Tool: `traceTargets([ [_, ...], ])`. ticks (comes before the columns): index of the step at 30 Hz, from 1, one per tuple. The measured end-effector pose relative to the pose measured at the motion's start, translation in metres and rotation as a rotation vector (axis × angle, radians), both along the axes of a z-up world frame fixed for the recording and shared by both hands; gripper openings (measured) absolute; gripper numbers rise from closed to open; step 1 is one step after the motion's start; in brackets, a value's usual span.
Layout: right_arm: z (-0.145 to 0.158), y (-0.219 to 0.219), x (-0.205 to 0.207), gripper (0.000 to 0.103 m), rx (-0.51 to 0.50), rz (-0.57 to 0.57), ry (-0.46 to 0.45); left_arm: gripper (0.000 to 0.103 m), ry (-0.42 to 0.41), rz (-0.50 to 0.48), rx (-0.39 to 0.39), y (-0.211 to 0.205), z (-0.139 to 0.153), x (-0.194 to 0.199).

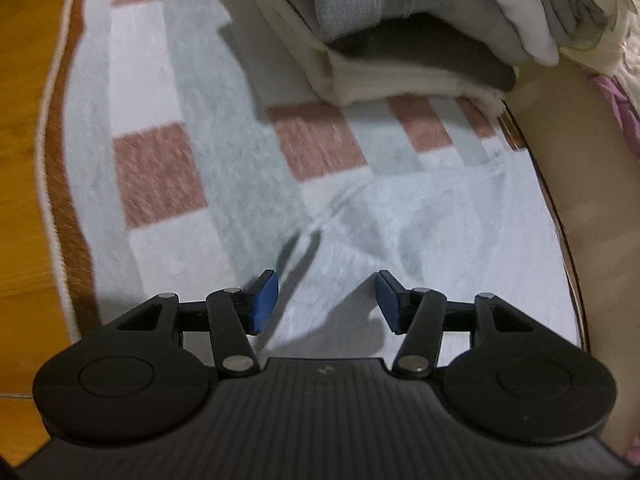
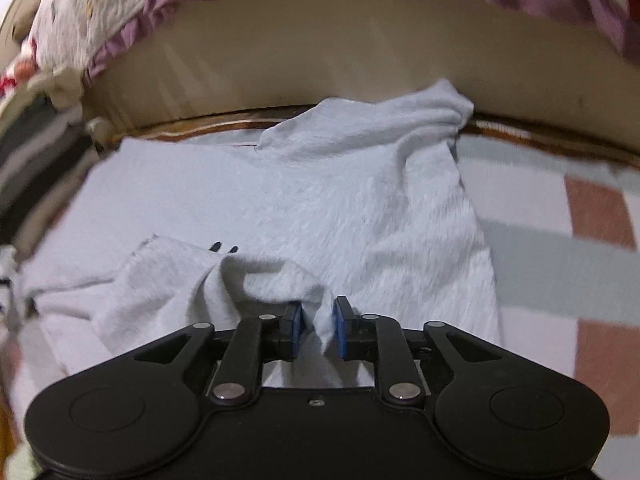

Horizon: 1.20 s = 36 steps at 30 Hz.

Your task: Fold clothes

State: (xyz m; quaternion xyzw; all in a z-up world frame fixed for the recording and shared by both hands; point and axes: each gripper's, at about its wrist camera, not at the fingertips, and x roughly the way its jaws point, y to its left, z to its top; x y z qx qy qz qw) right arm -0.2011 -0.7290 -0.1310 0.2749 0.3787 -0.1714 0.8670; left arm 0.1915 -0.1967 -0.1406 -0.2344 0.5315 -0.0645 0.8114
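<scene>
Fleecy pale-grey garment (image 2: 320,200), rumpled on the checked pink-and-white blanket (image 1: 168,168).
I see right gripper (image 2: 318,326) narrowly parted around its bunched fold; left gripper (image 1: 326,300) wide, empty.

Checked rug (image 1: 160,168) on wood floor (image 1: 20,120), bearing pale garment (image 2: 320,192), folded stack (image 1: 400,60).

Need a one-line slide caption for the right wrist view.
Right tool, pads slightly apart around a raised fold of the pale grey garment spread on a checked mat beside a bed.

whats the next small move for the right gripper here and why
Probably draw the right gripper back off the pale grey garment: a fold of it stands in the gap, its pads look parted from it, and the left gripper is open, holding nothing.
</scene>
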Motion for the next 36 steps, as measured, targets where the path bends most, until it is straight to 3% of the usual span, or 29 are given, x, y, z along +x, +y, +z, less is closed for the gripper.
traceTargets([
  [2,-0.003,0.000,-0.004,0.034,0.033,0.019,0.004,0.060,0.005,-0.050,-0.064,-0.004,-0.004,0.000],
  [4,-0.003,0.004,-0.005,0.036,0.026,0.052,0.012,0.062,0.012,-0.103,-0.073,-0.014,-0.006,0.001],
  [8,-0.003,0.013,-0.008,0.041,-0.006,0.123,0.031,0.065,0.010,-0.135,0.005,-0.032,-0.009,0.000],
  [10,-0.003,0.016,-0.007,0.045,-0.021,0.153,0.035,0.062,0.017,-0.143,-0.006,-0.036,-0.010,-0.001],
  [11,-0.004,0.017,-0.008,0.045,-0.029,0.158,0.033,0.048,0.038,-0.152,-0.042,-0.035,-0.012,0.001],
  [12,-0.005,0.018,-0.008,0.047,-0.036,0.160,0.029,0.009,0.081,-0.146,-0.086,-0.035,-0.014,0.004],
  [13,-0.005,0.018,-0.008,0.048,-0.040,0.158,0.021,0.002,0.105,-0.129,-0.101,-0.035,-0.015,0.005],
  [14,-0.006,0.019,-0.008,0.049,-0.042,0.153,0.012,0.002,0.113,-0.110,-0.101,-0.036,-0.013,0.005],
  [17,-0.008,0.023,-0.008,0.049,-0.070,0.150,-0.007,0.002,0.002,-0.168,0.005,-0.049,0.011,0.004],
  [20,-0.010,0.030,-0.006,0.049,-0.141,0.182,-0.017,0.002,-0.093,-0.153,-0.011,-0.053,0.035,0.004],
  [23,-0.011,0.043,0.001,0.049,-0.266,0.253,0.009,0.002,-0.233,-0.200,-0.007,-0.062,0.056,0.002],
  [25,-0.009,0.046,0.004,0.049,-0.292,0.256,0.026,0.002,-0.309,-0.228,-0.016,-0.067,0.067,0.001],
  [27,-0.008,0.047,0.001,0.043,-0.289,0.261,0.013,0.002,-0.298,-0.222,-0.025,-0.070,0.067,0.002],
  [29,-0.008,0.046,-0.003,0.016,-0.277,0.260,-0.012,0.002,-0.269,-0.225,-0.024,-0.071,0.060,0.002],
  [30,-0.008,0.043,-0.006,0.011,-0.251,0.256,-0.030,0.003,-0.253,-0.231,-0.003,-0.073,0.055,0.002],
  [32,-0.005,0.035,-0.012,0.010,-0.180,0.234,-0.077,0.003,-0.220,-0.242,0.037,-0.076,0.045,0.002],
  [35,-0.001,0.031,-0.014,0.010,-0.187,0.197,-0.069,0.005,-0.187,-0.256,0.109,-0.079,0.035,0.002],
  [36,-0.001,0.031,-0.014,0.010,-0.194,0.200,-0.062,0.010,-0.181,-0.256,0.121,-0.078,0.033,0.002],
])
